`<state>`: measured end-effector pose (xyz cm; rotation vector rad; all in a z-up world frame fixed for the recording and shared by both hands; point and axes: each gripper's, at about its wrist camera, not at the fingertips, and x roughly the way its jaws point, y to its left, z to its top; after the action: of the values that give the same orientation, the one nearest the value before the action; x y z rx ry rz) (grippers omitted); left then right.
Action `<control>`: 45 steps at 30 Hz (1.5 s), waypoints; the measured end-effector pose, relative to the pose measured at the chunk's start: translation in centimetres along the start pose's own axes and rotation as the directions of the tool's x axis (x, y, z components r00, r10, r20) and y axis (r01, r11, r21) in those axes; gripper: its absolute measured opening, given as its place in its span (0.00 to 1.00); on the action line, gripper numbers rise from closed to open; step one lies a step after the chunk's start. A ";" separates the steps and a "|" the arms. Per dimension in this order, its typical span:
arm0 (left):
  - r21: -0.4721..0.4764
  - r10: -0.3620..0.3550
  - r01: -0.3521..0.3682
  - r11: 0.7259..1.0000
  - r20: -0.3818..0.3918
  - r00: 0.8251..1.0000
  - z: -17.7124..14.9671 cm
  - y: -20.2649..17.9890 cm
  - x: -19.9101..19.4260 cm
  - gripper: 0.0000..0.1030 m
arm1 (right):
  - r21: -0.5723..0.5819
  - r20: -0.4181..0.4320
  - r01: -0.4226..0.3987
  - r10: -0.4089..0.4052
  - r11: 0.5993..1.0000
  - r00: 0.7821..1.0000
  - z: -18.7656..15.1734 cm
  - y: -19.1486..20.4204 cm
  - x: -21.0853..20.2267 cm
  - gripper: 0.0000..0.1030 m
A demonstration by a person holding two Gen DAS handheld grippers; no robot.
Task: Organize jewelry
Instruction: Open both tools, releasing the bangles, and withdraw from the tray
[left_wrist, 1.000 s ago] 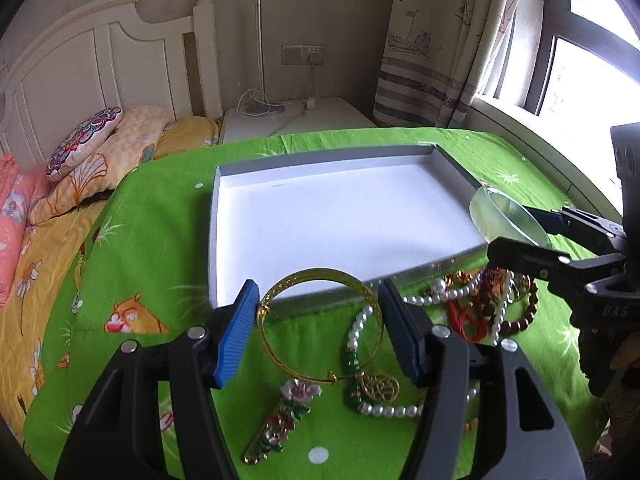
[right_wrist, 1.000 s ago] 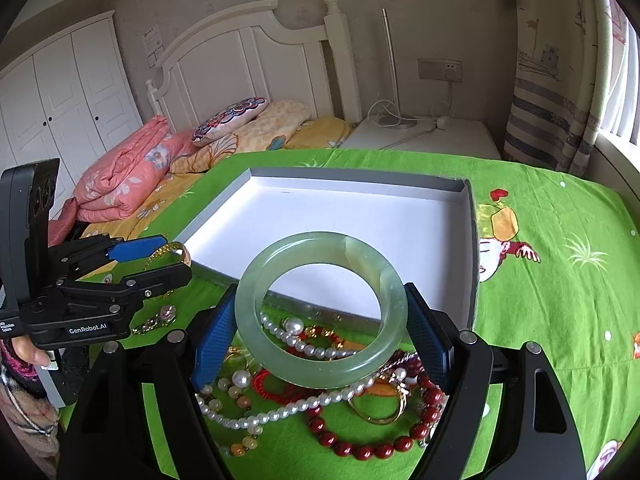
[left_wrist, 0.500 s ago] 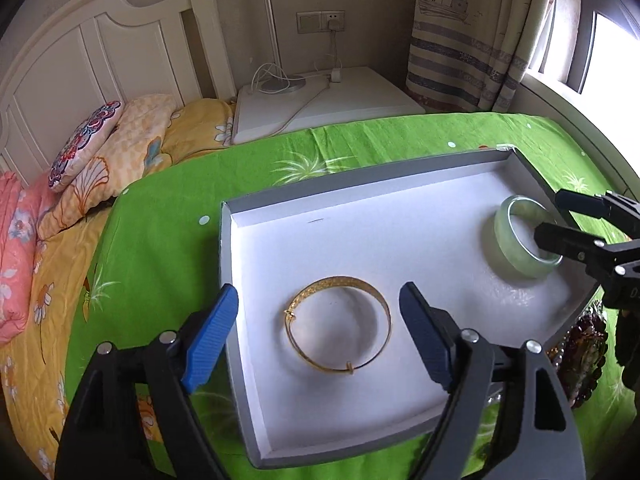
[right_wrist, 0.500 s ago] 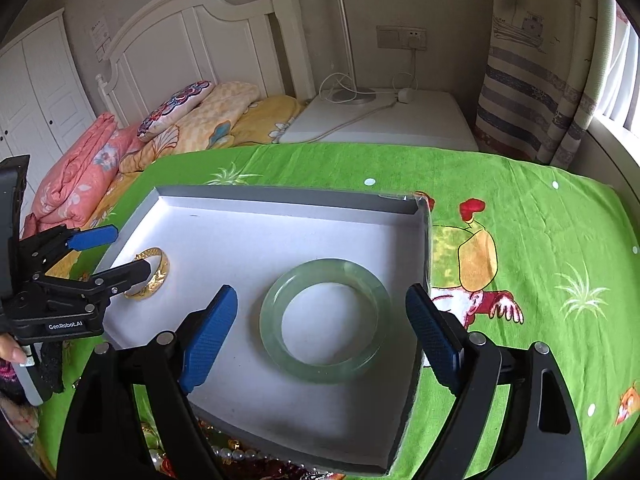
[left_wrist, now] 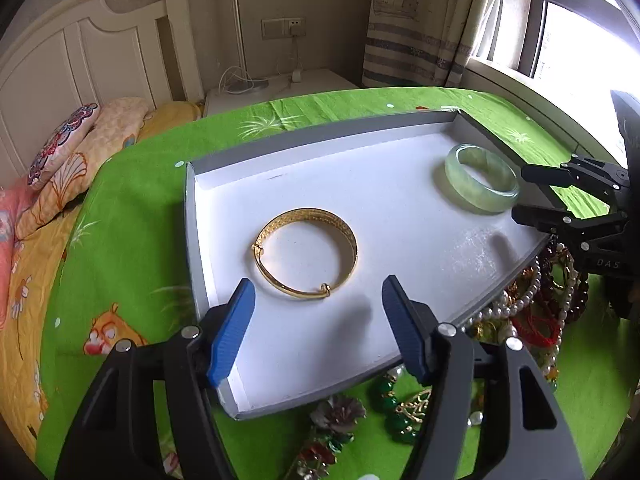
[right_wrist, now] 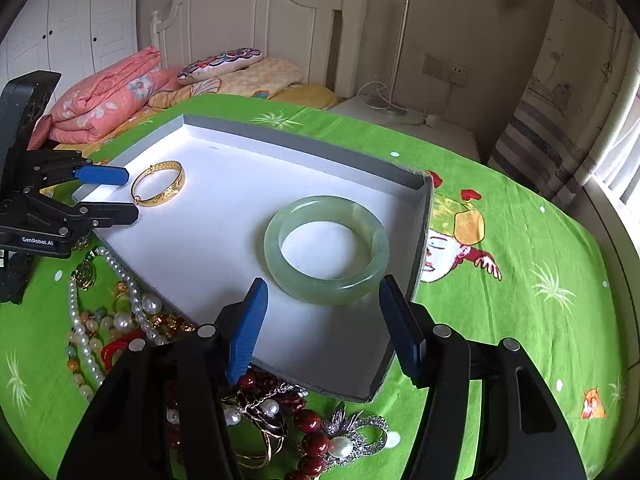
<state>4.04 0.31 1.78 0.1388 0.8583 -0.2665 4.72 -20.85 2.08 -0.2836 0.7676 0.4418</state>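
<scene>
Gold bangle (left_wrist: pixel 306 254) and jade bangle (right_wrist: pixel 326 250) lie flat in the tray (left_wrist: pixel 320 136); left tongs (left_wrist: pixel 316 328) and right tongs (right_wrist: pixel 322 330) gape empty, the jewelry pile (right_wrist: pixel 128 320) probably nearer the right

Green cartoon-print bedspread (left_wrist: pixel 132 216) lying under and all around both sets of jaws. White headboard (right_wrist: pixel 256 20) standing well beyond the jaws, against the far wall. Embroidered pillow (right_wrist: pixel 220 65) leaning at its foot; folded pink quilt (right_wrist: pixel 108 96) sitting far ahead-left of the right jaws, beside the pillow. White nightstand (left_wrist: pixel 280 92) showing straight ahead of the left jaws, carrying a lamp pole (left_wrist: pixel 239 32) and white cable. Wall socket (left_wrist: pixel 283 28) above it. Striped curtain (left_wrist: pixel 416 28) hanging far ahead-right. Wardrobe doors (right_wrist: pixel 76 28) standing far left.
</scene>
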 end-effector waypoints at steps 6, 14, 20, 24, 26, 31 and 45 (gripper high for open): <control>-0.048 0.030 -0.029 0.998 0.017 0.999 -4.2 -2.4 -4.0 0.63 | -0.018 -0.014 -0.012 0.012 1.000 1.000 -2.8 2.3 -3.4 0.56; -0.066 0.043 -0.042 0.997 0.017 0.999 -8.5 -4.9 -7.6 0.63 | -0.002 0.004 -0.039 0.039 0.999 0.999 -6.6 4.7 -7.3 0.63; -0.168 -0.003 0.029 0.985 0.151 0.988 -11.4 -4.4 -13.3 0.90 | 0.061 0.177 -0.060 0.048 0.996 0.983 -8.7 5.5 -14.1 0.72; -0.261 0.068 0.016 0.965 0.313 0.947 -14.3 -1.8 -18.9 0.98 | 0.085 0.282 -0.024 -0.001 0.996 0.960 -10.2 4.6 -18.4 0.72; -0.301 0.100 -0.006 0.954 0.297 0.950 -16.0 -0.2 -20.1 0.98 | 0.115 0.308 -0.005 -0.031 0.993 0.951 -11.2 3.7 -19.5 0.72; -0.334 0.129 -0.052 0.941 0.212 0.969 -21.0 1.9 -19.9 0.98 | 0.217 0.330 -0.065 -0.010 0.974 0.944 -13.0 1.6 -19.9 0.69; -0.055 -0.098 0.101 0.993 0.048 0.994 -16.3 -1.7 -12.6 0.98 | 0.219 0.269 -0.091 0.030 0.972 0.963 -13.8 3.1 -17.6 0.63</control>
<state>-16.17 4.63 0.84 0.0364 0.8277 -0.3370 -16.29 -28.65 5.01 0.0164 0.5598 0.4341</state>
